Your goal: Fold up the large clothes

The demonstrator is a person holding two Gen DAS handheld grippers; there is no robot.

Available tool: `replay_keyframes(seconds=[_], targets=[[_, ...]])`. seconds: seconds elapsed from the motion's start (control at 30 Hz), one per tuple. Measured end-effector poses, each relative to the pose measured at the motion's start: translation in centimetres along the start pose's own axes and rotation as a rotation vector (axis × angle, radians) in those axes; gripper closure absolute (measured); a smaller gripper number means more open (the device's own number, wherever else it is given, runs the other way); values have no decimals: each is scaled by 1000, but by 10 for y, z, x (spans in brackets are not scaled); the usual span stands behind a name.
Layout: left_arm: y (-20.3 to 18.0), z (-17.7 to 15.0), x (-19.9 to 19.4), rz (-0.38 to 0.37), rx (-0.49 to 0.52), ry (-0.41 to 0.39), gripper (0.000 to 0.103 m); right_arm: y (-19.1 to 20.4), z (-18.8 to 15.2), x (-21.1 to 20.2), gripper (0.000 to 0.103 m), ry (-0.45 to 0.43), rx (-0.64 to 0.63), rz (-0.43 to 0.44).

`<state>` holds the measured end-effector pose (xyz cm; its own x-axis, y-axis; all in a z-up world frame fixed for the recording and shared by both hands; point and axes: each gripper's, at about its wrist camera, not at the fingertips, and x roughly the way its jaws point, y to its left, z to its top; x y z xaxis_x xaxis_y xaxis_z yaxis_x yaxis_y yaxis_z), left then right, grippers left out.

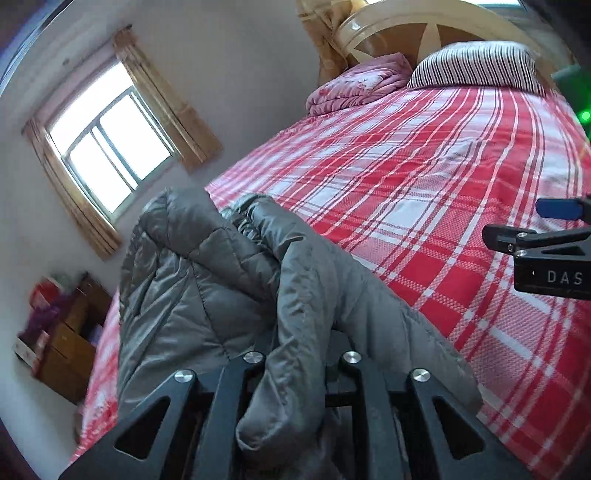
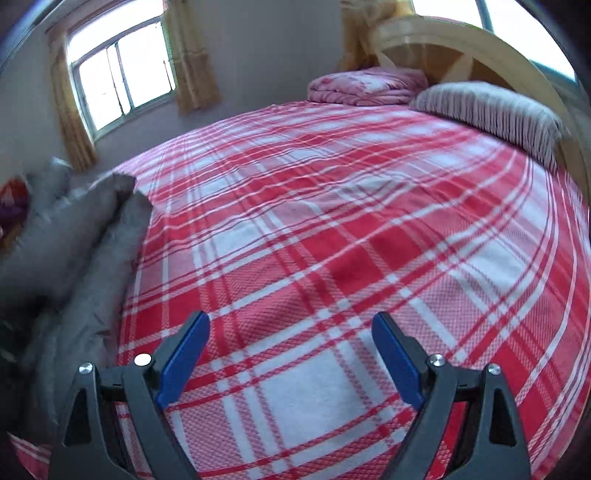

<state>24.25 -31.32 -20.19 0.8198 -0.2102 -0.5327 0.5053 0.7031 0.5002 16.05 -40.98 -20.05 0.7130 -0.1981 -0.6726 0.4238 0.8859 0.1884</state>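
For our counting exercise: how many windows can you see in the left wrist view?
1: the window is on the wall left of the bed, between curtains. Others may lie outside this view.

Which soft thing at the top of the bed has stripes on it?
The striped pillow by the wooden headboard. The folded pink quilt beside it has a blotchy pink print instead of stripes.

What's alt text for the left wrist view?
The left gripper is nearly shut on a fold of a grey puffer jacket above a red-and-white plaid bed. The right gripper pokes in at the right edge; striped pillow at the headboard.
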Motion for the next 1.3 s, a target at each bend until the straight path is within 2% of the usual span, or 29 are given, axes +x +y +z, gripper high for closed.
replay_keyframes(seconds=[0.1,0.17,0.2,0.23,0.27,0.33,0.43,0.47,0.5,0.53,0.6,0.67,0.77,0.87,0.93,1.0,1.03,1.07,1.23,1.3], targets=[[10,8,-24,17,-9,-9,74,2,-1,2,12,7,-9,18],[21,14,-51,8,-38,-54,49,2,-1,3,12,15,-14,25],[34,15,-72,6,-74,-91,26,1,-1,3,12,16,-11,27],[42,16,-83,5,-100,-116,10,0,0,2,12,17,-4,29],[59,15,-102,7,-145,-162,7,-1,0,2,12,16,0,28],[91,12,-123,50,-200,-197,7,0,3,-4,12,2,-12,3],[138,3,-122,123,-306,-166,6,10,17,-20,15,-41,-45,-7],[160,-5,-114,179,-364,-142,6,16,24,-29,16,-54,-54,6],[182,-15,-99,258,-416,-91,6,28,33,-41,17,-77,-74,24],[195,-22,-88,299,-444,-52,6,40,42,-51,19,-102,-101,39],[236,-52,-36,417,-563,122,6,76,59,-72,19,-150,-171,82],[263,-80,5,460,-663,262,6,119,75,-83,20,-165,-226,156],[280,-109,47,474,-781,378,6,187,89,-87,21,-170,-330,200],[284,-122,71,433,-882,425,6,246,94,-60,24,-100,-408,192],[280,-118,82,417,-916,425,6,277,93,-30,28,-47,-450,151],[270,-107,89,374,-902,392,6,296,87,1,35,24,-501,101],[266,-99,93,370,-877,381,6,298,84,11,43,46,-519,81],[260,-91,95,372,-854,370,6,294,80,22,44,75,-529,58],[225,-48,87,380,-700,257,6,232,70,34,44,89,-515,-23],[203,-31,87,404,-599,230,6,204,64,44,44,115,-483,-34]])
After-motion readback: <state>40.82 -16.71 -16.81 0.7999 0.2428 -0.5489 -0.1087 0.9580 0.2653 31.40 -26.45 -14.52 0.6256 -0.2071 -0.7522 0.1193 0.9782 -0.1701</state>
